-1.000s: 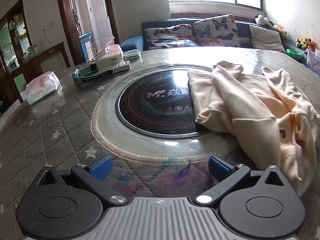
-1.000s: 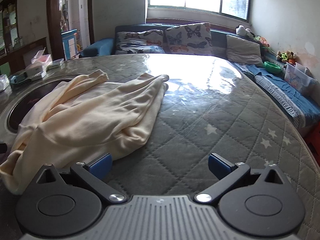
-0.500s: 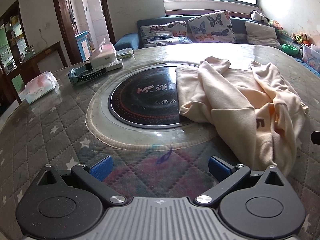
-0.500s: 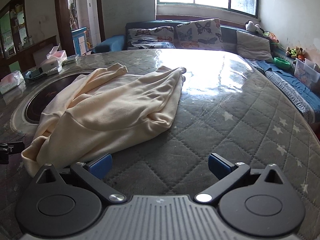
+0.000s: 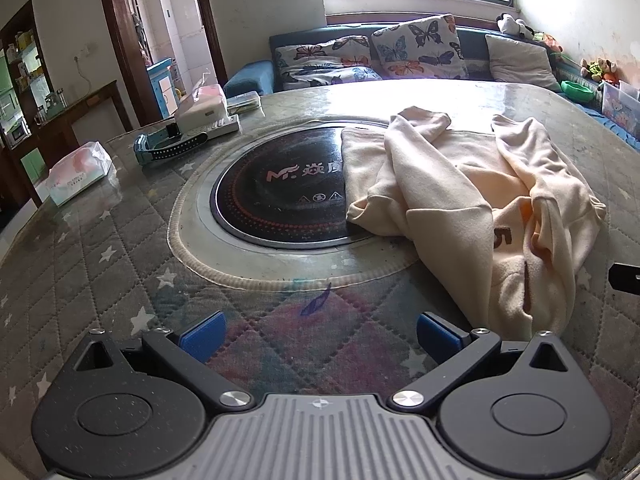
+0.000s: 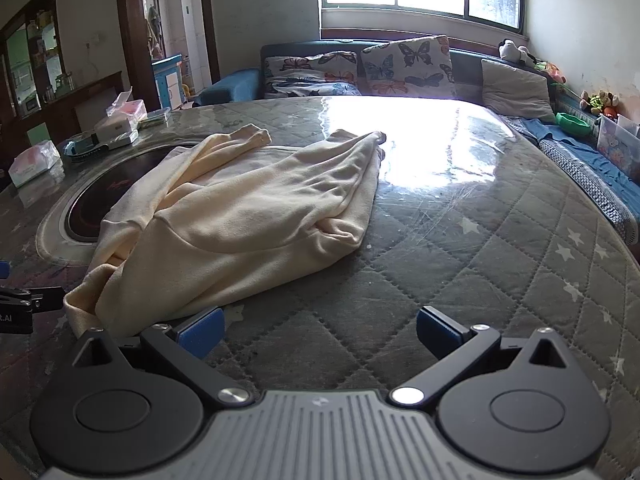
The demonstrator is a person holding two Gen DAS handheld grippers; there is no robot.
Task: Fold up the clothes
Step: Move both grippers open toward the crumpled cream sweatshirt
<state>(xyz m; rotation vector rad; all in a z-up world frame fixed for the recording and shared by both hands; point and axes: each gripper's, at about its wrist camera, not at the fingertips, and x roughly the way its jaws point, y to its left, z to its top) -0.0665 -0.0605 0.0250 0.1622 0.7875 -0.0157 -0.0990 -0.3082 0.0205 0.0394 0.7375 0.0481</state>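
Left wrist view: left claw [image 5: 318, 334] wide and empty, low over the bench [image 5: 100, 248].
Right wrist view: right claw [image 6: 318, 330] wide and empty at the sweater's near hem.
Sweater [image 5: 472, 204]: rumpled, partly over the cooktop [image 5: 280, 196].
Change: both claws have pulled back toward the near edge within a second.
Meaning: folding likely not begun; a hem grasp seems next.

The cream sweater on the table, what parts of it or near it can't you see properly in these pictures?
- Sweater front print: left wrist view shows only a "5"; folds hide the rest.
- Black cooktop logo: sweater covers its right end, left wrist view.
- Right gripper: cut off by the edge, left wrist view.
- Tissue pack label: too small, right wrist view.
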